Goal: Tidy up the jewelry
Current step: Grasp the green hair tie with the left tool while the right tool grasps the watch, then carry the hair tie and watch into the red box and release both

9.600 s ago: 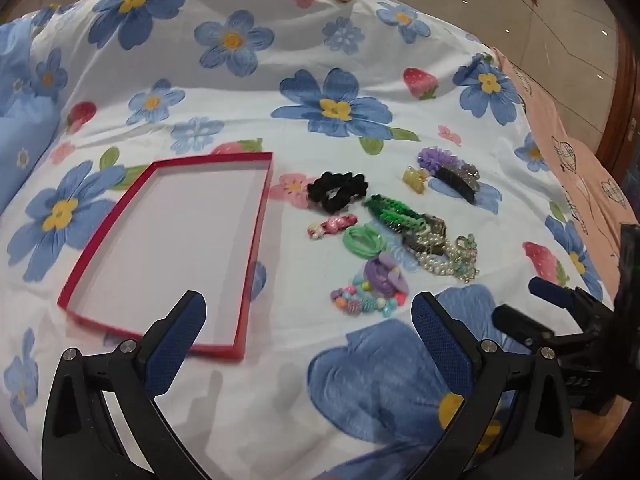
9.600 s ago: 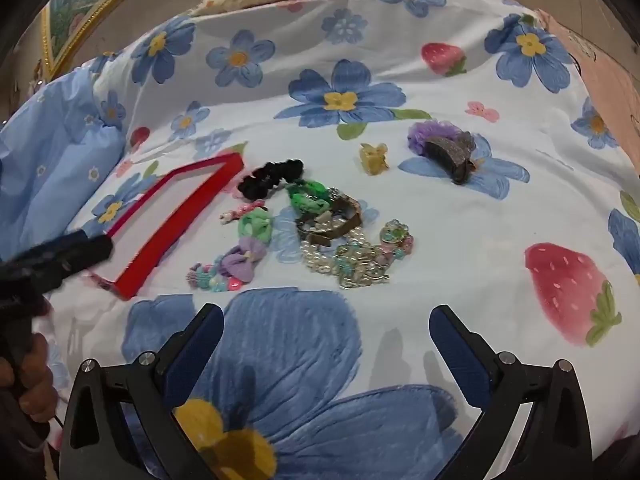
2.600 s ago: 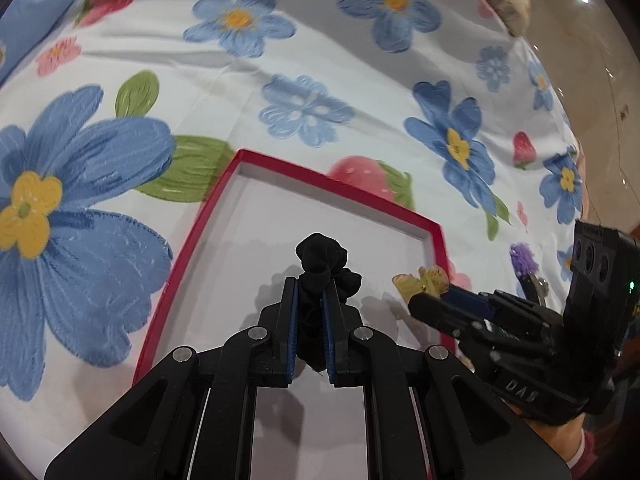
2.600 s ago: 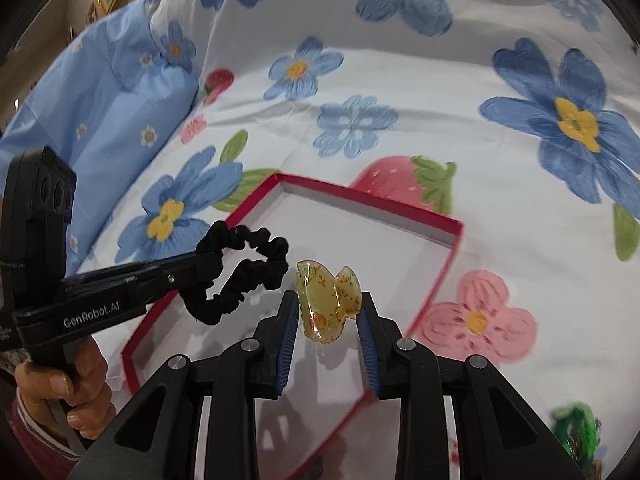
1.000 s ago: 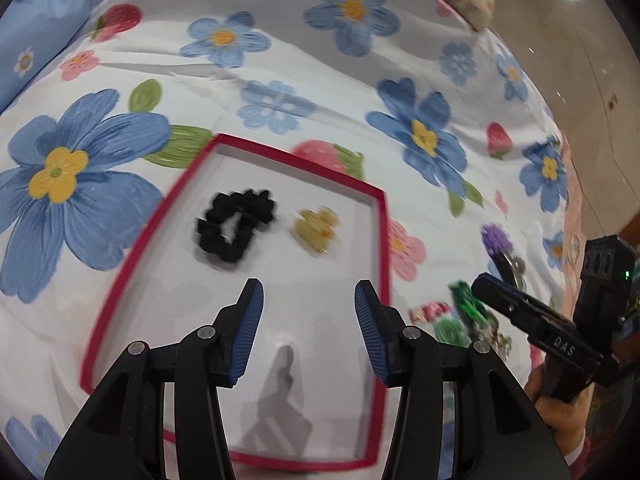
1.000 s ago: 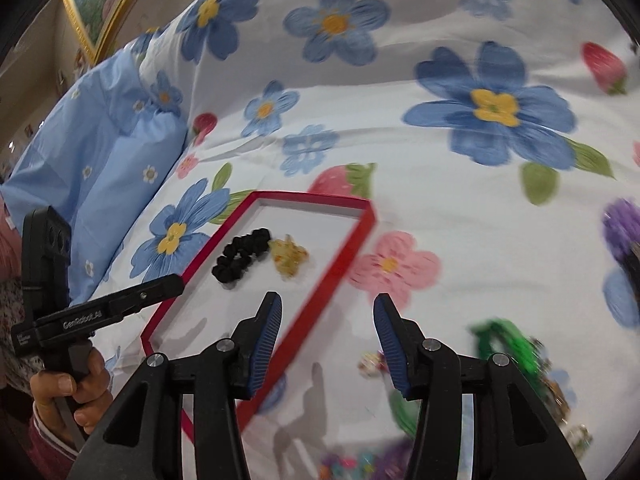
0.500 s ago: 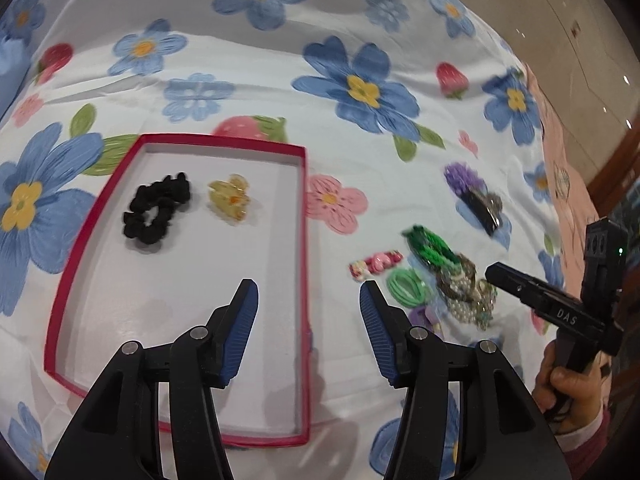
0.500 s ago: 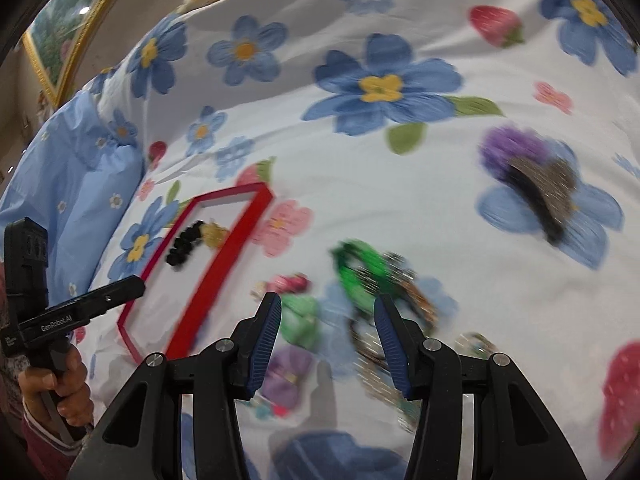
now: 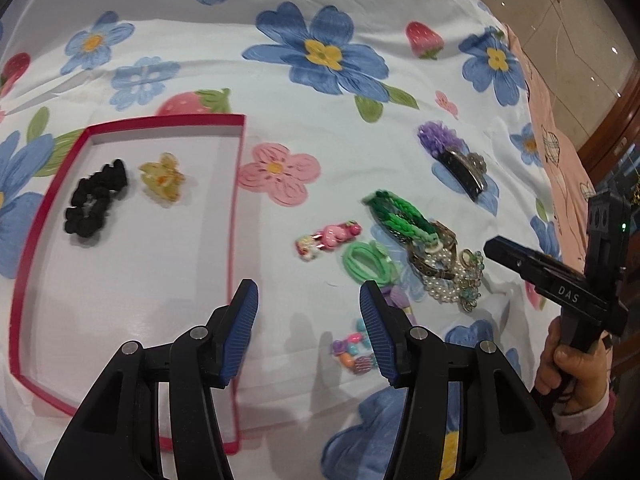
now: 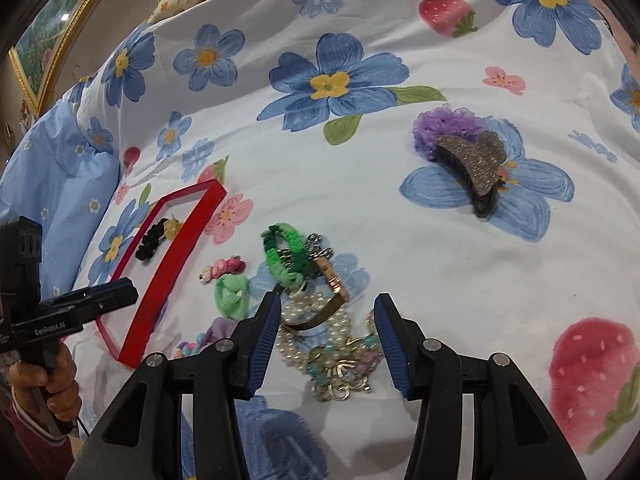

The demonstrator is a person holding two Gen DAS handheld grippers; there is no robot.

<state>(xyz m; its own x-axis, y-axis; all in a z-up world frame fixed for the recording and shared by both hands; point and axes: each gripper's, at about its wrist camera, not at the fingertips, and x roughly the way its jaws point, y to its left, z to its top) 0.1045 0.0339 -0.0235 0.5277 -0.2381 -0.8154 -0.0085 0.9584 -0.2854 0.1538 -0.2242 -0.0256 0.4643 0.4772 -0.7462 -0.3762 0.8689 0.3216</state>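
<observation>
A red-rimmed tray (image 9: 236,200) lies on the flowered sheet, holding a black scrunchie (image 9: 94,204) and a yellow claw clip (image 9: 162,176). Right of it lie a pink clip (image 9: 330,236), a green hair tie (image 9: 366,260), a green braided bracelet (image 9: 400,216), a pearl and metal pile (image 9: 448,276) and colored beads (image 9: 352,350). My left gripper (image 9: 308,320) is open and empty, just in front of the pink clip. My right gripper (image 10: 326,334) is open and empty over the pearl pile (image 10: 320,328). A purple scrunchie with a glitter claw clip (image 10: 472,160) lies farther right.
The bed's flowered sheet (image 9: 320,52) slopes away on all sides. A peach blanket (image 9: 560,128) and the floor edge are at the right. A light blue pillow (image 10: 44,160) lies left of the tray (image 10: 176,256). A framed picture (image 10: 44,36) stands at far left.
Both grippers let go of the scrunchie and yellow clip in the tray, opened, and swung right. The right gripper now hovers over the pearl pile; the left faces the pink clip.
</observation>
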